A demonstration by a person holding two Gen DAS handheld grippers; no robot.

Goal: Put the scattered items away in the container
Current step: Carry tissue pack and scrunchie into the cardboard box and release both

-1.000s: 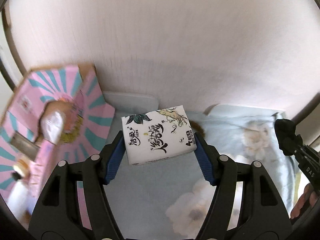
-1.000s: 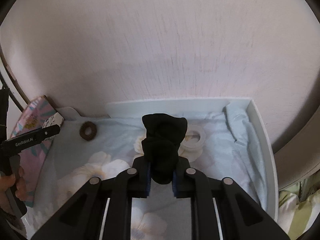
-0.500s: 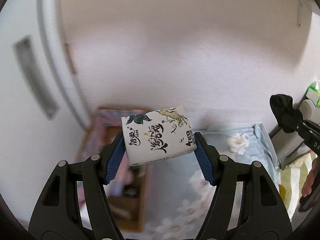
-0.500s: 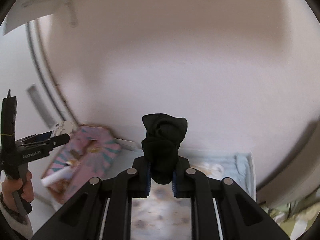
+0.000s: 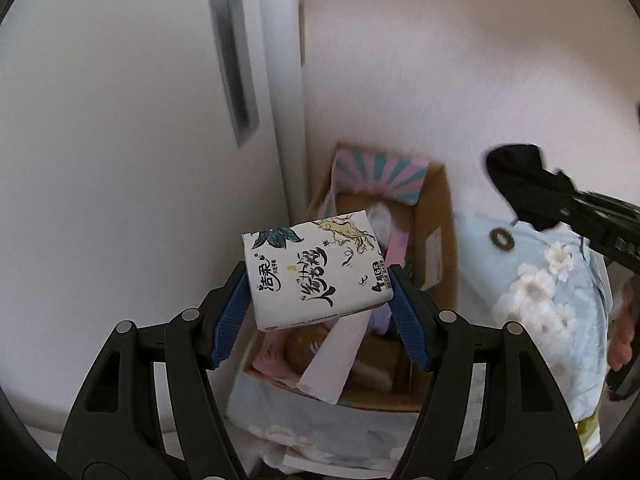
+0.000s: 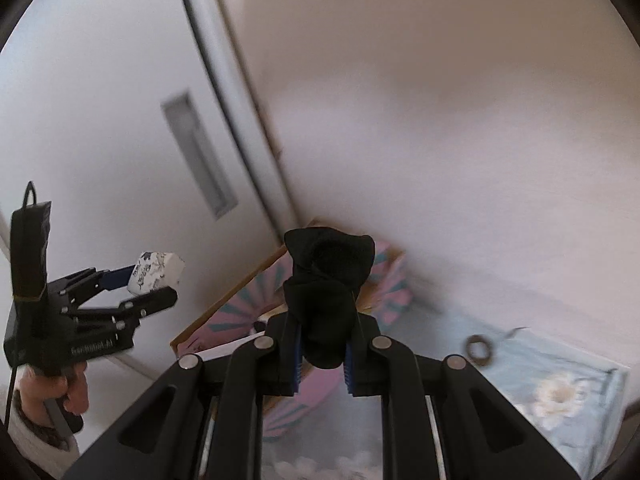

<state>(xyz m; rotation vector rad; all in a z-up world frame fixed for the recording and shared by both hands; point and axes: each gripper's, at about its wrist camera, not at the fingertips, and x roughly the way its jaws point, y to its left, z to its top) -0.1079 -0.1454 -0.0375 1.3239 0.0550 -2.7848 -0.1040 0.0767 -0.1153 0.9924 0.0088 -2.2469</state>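
My left gripper (image 5: 318,292) is shut on a white tissue pack (image 5: 316,272) with black lettering, held in the air above the open cardboard box (image 5: 434,216) with pink and teal striped flaps. The box holds several items, among them a white paper strip (image 5: 340,360). My right gripper (image 6: 322,344) is shut on a black cloth bundle (image 6: 326,280), raised over the same box (image 6: 248,312). In the right wrist view the left gripper (image 6: 156,280) with the tissue pack (image 6: 156,270) hangs at the left. The black cloth bundle (image 5: 516,178) shows at the right of the left wrist view.
The box stands in a corner between a white door (image 5: 120,140) and a pale wall (image 5: 440,60). A pale blue flowered sheet (image 5: 540,300) covers the bed beside it, with a dark ring (image 5: 500,236) lying on it. A person's hand (image 6: 52,392) grips the left tool.
Both grippers have risen and swung left from over the bed toward the box in the corner, keeping hold of the tissue pack and the black cloth. The box interior has come into view.
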